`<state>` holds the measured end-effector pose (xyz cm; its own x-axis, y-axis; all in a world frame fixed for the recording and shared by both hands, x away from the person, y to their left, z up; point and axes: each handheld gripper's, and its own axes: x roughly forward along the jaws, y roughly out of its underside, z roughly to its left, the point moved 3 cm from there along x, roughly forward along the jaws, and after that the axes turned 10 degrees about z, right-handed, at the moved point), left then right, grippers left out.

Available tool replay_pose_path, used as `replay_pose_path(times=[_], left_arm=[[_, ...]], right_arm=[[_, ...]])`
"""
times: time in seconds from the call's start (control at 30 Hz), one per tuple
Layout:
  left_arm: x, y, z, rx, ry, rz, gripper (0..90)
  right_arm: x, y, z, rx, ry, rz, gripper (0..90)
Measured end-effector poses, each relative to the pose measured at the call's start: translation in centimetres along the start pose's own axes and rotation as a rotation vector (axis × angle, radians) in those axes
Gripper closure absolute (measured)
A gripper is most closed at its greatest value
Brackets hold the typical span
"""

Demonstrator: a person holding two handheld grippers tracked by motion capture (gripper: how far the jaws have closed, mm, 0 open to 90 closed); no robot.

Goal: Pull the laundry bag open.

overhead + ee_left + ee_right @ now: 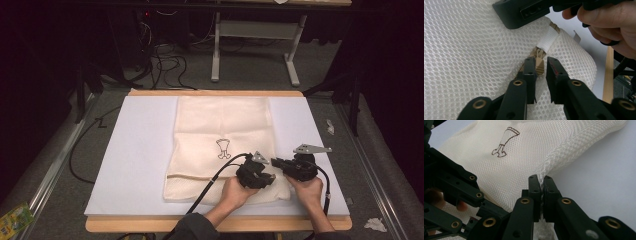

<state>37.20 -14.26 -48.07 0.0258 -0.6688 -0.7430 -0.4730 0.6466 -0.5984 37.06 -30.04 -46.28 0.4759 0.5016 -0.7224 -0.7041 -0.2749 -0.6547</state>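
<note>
A cream mesh bag (220, 125) with a small dark drawing (223, 148) lies flat on a white mat (140, 150). Both grippers work at its near right corner. In the left gripper view, my left gripper (540, 60) stands narrowly open, with the bag's tan zipper pull (539, 66) between its jaws and a white fabric tab (546, 40) just beyond. My right gripper (541, 180) is shut on the bag's ridged edge seam (554, 157), which rises out of the pinch. In the high view the left gripper (270, 176) and the right gripper (275, 161) nearly touch.
The mat covers a wooden tabletop (215, 93), with bare mat to the left and right of the bag. A hand (609, 22) holding the right gripper hangs close above the left jaws. Cables and a table frame (255, 30) lie on the floor beyond.
</note>
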Motion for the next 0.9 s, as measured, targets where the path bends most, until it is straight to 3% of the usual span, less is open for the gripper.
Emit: replay_pose_path(times=[0.17, 0.4, 0.67, 0.73, 0.9], left_arm=[[-0.3, 0.1, -0.3, 0.005, -0.006, 0.002, 85.9], [-0.3, 0.0, 0.1, -0.014, 0.013, -0.002, 86.8], [-0.9, 0.0, 0.1, -0.001, -0.002, -0.014, 87.1], [-1.0, 0.0, 0.3, -0.019, 0.014, -0.014, 87.1], [-1.8, 0.2, 0.1, 0.011, -0.006, -0.027, 87.1]], right_arm=[[-0.1, -0.1, 0.1, -0.003, 0.003, -0.006, 88.4], [-0.2, -0.3, 0.1, -0.012, 0.006, -0.003, 88.4], [-0.4, -0.3, -0.1, -0.025, 0.010, 0.000, 88.5], [-0.5, -0.3, -0.1, -0.024, 0.003, -0.007, 88.5], [-0.6, -0.2, 0.2, -0.044, 0.027, -0.005, 88.5]])
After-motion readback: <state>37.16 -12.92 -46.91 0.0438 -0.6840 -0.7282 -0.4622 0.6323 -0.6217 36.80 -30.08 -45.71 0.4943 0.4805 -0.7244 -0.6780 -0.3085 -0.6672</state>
